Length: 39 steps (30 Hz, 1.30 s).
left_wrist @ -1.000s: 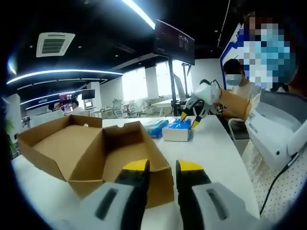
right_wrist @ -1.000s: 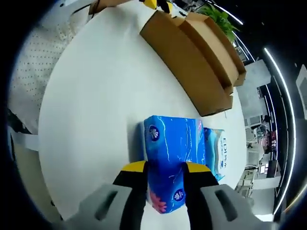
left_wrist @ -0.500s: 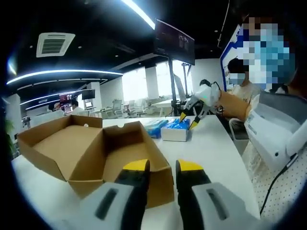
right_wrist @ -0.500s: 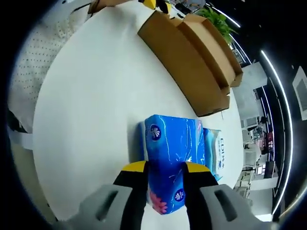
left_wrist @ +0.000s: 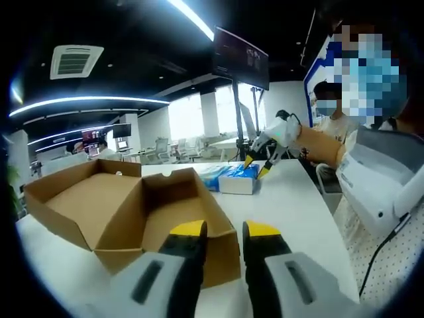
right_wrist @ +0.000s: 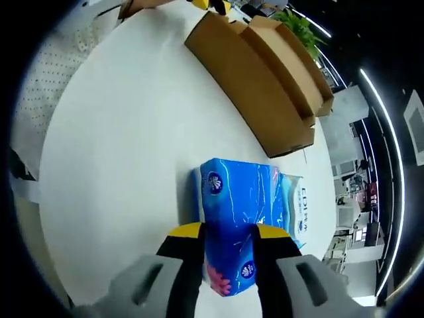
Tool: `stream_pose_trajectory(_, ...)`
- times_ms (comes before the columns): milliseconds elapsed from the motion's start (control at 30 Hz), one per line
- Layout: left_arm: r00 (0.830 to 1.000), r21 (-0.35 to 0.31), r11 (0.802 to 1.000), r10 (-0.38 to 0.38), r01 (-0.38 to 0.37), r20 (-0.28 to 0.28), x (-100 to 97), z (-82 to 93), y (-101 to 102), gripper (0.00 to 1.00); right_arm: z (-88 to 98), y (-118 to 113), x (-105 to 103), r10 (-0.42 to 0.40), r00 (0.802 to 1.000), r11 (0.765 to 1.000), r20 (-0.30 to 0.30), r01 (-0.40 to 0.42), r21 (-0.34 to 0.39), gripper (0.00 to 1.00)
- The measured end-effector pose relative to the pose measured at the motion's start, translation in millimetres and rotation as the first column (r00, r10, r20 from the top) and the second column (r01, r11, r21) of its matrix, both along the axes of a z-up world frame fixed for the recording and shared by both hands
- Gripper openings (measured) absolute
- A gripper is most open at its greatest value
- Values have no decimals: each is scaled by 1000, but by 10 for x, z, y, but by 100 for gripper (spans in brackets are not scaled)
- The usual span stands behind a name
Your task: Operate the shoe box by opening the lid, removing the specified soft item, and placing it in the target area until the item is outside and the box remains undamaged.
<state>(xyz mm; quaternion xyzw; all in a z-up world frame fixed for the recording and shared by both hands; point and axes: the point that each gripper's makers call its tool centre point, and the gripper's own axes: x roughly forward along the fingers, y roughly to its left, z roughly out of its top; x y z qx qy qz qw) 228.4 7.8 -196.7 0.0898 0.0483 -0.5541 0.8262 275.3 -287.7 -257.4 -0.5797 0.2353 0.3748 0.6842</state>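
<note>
Nudged slightly leftward along the white table (right_wrist: 119, 152) since a second ago, blue tissue pack (right_wrist: 233, 212) pinched in right gripper (right_wrist: 225, 240), clear of open shoe box (left_wrist: 126, 205); left gripper (left_wrist: 222, 232) narrowly parted, empty.

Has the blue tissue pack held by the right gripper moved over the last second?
Yes. In the left gripper view, the tissue pack has shifted slightly leftward across the table, toward the open shoe box.

Open shoe box (left_wrist: 132, 205) sat on the table (left_wrist: 291, 212), tissue pack (right_wrist: 237, 218) beyond it, a second pack (right_wrist: 297, 209) right beside that one, touching.
</note>
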Motion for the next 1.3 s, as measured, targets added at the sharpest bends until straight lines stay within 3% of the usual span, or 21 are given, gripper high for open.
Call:
stream_pose_trajectory(433,1000,8,1000,2,-2,9,-6,-2,-4,22,7,-25,32,-6,1000,1000,7,6,15,29)
stream_pose_trajectory(600,1000,14,1000,4,-4,16,-4,0,2,22,1,-25,14,16,1000,1000,27,-16,5,34)
stream_pose_trajectory(733,1000,13,1000,4,-4,15,-3,2,6,22,23,69,-75,28,999,992,-17,-26,122,39)
stream_pose_trajectory(900,1000,14,1000,4,-4,17,-3,1,5,22,225,335,-128,95,995,965,20,-97,243,38)
stream_pose_trajectory(967,1000,18,1000,7,-8,19,-3,0,-3,22,361,526,-109,133,990,936,52,-143,323,38)
stream_pose_trajectory(1033,1000,24,1000,8,-9,29,1,0,4,22,467,642,-31,132,988,909,78,-152,389,38)
stream_pose_trajectory(1167,1000,13,1000,7,-7,16,10,0,1,21,649,817,200,132,979,873,156,-189,450,38)
stream_pose_trajectory(1267,1000,17,1000,8,-8,21,10,-4,-5,22,737,949,303,157,974,828,161,-219,516,38)
stream_pose_trajectory(1300,1000,19,1000,8,-9,24,10,-5,-4,22,744,954,355,164,973,829,161,-224,512,38)
